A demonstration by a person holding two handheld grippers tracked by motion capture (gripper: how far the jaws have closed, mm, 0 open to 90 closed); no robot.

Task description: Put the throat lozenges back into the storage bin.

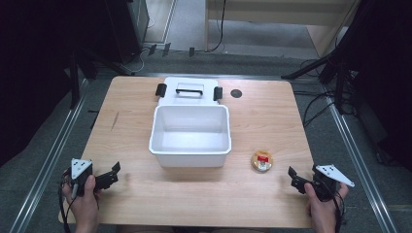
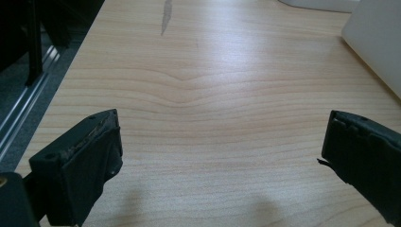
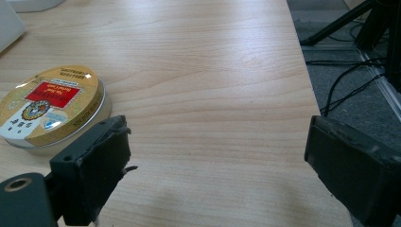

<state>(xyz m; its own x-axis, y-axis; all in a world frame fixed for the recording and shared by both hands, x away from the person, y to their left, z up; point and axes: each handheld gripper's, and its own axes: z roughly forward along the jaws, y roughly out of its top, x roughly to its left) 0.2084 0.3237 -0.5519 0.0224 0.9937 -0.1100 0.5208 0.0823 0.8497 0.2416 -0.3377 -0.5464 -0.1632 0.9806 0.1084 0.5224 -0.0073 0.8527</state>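
Right gripper (image 1: 295, 176): held in the person's right hand (image 1: 322, 206) at the near right corner of the table (image 1: 272, 208). In the right gripper view (image 3: 217, 161) its jaws stand wide apart with bare wood between them; nothing is held.

Left gripper (image 1: 112, 174): held in the left hand (image 1: 83, 204) at the near left corner. In the left gripper view (image 2: 220, 161) its jaws are likewise spread wide over bare tabletop, holding nothing.

Round tin (image 1: 262, 160): flat, gold lid with a red label, lying lid-up on the wood. It sits just left of and slightly beyond the right gripper, near it but apart. In the right gripper view the tin (image 3: 49, 109) lies beside and behind the left-hand jaw, outside the gap; the print on the lid is too small to read.

White bin (image 1: 190, 155): open, rectangular, at the middle of the table, apparently empty. The tin lies near its right front corner, not touching. A white edge at the upper right of the left gripper view (image 2: 378, 42) looks to be this bin's wall.

White lid (image 1: 189, 90): lies flat behind the bin, against its far rim, with a handle in the middle and a black latch at each side.

Dark round spot (image 1: 236, 93): on the tabletop right of the lid; whether hole or disc cannot be told.

Grey streak (image 2: 166, 16): on the wood ahead of the left gripper.

Nothing lies between the right gripper and the tin.

Surroundings: cables (image 3: 350, 85) on the grey floor off the right edge.
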